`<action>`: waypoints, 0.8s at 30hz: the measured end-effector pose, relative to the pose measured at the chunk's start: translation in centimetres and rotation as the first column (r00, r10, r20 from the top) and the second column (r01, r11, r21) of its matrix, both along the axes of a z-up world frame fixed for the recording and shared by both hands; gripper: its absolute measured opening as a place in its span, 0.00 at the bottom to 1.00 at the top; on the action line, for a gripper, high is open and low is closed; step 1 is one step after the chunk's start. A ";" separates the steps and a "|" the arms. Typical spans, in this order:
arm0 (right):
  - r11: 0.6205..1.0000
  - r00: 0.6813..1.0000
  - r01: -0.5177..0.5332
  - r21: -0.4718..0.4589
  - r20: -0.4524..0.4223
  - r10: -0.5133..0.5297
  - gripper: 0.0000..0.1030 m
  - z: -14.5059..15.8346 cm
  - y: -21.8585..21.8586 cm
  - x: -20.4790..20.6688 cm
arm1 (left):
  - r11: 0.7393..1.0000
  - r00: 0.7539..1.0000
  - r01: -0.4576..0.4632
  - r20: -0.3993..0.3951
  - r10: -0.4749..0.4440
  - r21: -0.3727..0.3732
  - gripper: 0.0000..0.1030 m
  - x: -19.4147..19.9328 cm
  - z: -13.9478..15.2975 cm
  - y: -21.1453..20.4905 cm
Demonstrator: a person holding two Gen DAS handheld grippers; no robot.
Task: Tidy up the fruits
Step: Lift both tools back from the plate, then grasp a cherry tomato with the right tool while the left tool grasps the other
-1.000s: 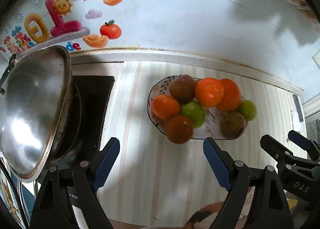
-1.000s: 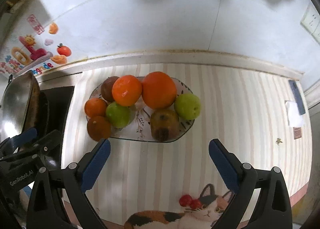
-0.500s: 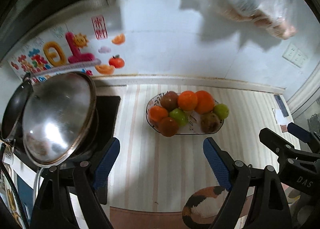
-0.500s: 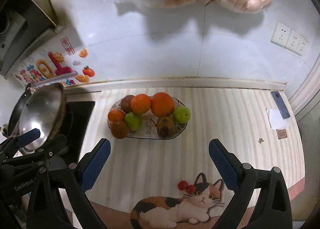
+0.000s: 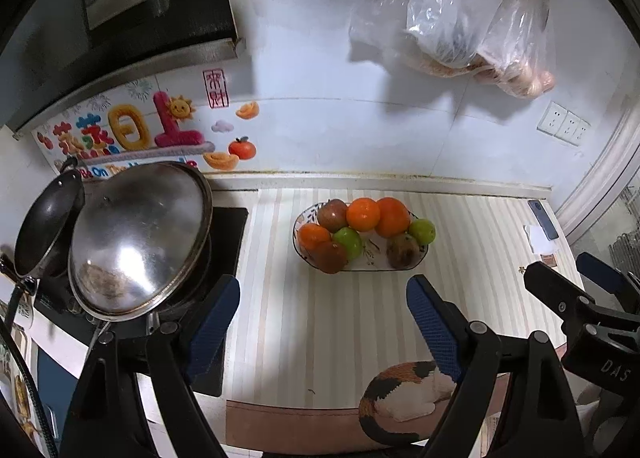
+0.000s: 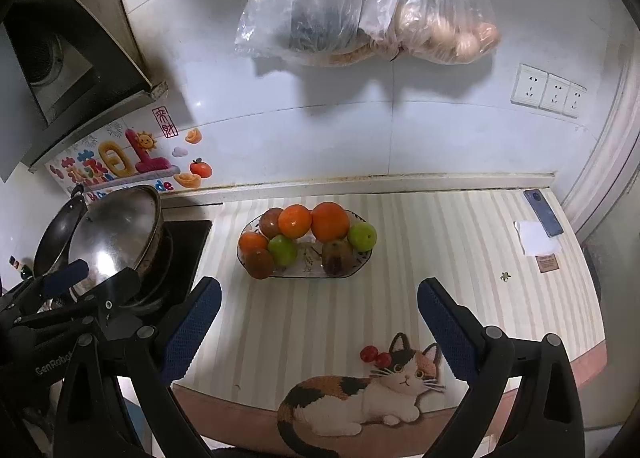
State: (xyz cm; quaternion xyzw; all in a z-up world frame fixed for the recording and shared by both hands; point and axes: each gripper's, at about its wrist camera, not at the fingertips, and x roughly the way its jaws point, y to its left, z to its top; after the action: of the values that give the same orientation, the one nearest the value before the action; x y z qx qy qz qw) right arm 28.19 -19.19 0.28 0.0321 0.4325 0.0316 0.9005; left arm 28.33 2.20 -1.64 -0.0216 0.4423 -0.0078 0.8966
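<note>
Pulling back and up from the plate (image 5: 421, 256) over the last second, both grippers; showing now far more of the wall, with the fruit shrinking toward mid-frame and two hanging plastic bags (image 6: 360, 6) coming into view that were out of sight before; holding nothing in the left gripper (image 5: 322, 312), its blue-padded fingers (image 5: 214, 314) spread wide apart above the striped counter mat (image 5: 304, 322); likewise gaping empty on the right gripper (image 6: 318, 312), fingers (image 6: 440, 318) well apart over the same mat; sitting well ahead of both claws, the oval patterned plate, heaped with fruit and touched by neither gripper; piling up at the back of the plate two oranges (image 6: 330, 221), with a dark reddish fruit (image 6: 271, 222) just beside them on the left; lying along the front a smaller orange (image 6: 253, 243), a brownish-red fruit (image 6: 259, 263), a green apple (image 6: 282, 250), a bruised brown fruit (image 6: 337, 256) and a second green apple (image 6: 362, 236) at the right end; leaning on the stove to the left, a steel wok lid (image 5: 140, 238) with a dark pan (image 5: 48, 230) behind it; resting near the far right edge of the counter, a phone (image 6: 543, 212) on a white paper; showing at the near edge of the mat, a printed calico cat (image 6: 360, 394).
</note>
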 end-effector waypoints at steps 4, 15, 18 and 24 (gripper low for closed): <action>1.000 1.000 0.003 0.016 -0.003 -0.003 0.98 0.3 0.0 -0.4 | 1.000 1.000 -0.001 0.004 0.001 -0.005 0.83 -0.2 0.4 0.1; 0.993 0.997 0.037 0.108 -0.066 -0.030 0.98 -2.4 -2.6 1.1 | 0.999 0.997 0.042 -0.058 -0.042 -0.002 0.98 1.4 -1.8 -1.3; 0.988 0.984 0.107 0.112 -0.155 -0.089 0.98 -6.0 -5.2 2.2 | 0.998 0.992 0.063 -0.113 -0.062 0.009 0.98 2.6 -4.6 -2.5; 0.963 0.930 0.227 0.143 -0.327 -0.171 0.97 -14.6 -9.9 3.2 | 0.992 0.951 0.115 -0.293 -0.098 0.044 0.98 5.2 -12.6 -5.9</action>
State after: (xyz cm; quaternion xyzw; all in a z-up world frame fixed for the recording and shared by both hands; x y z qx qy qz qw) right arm 31.36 -29.13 -14.32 0.1610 0.5590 -0.0271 0.8129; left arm 33.52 -3.65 -14.22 0.0284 0.5698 -0.0397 0.8203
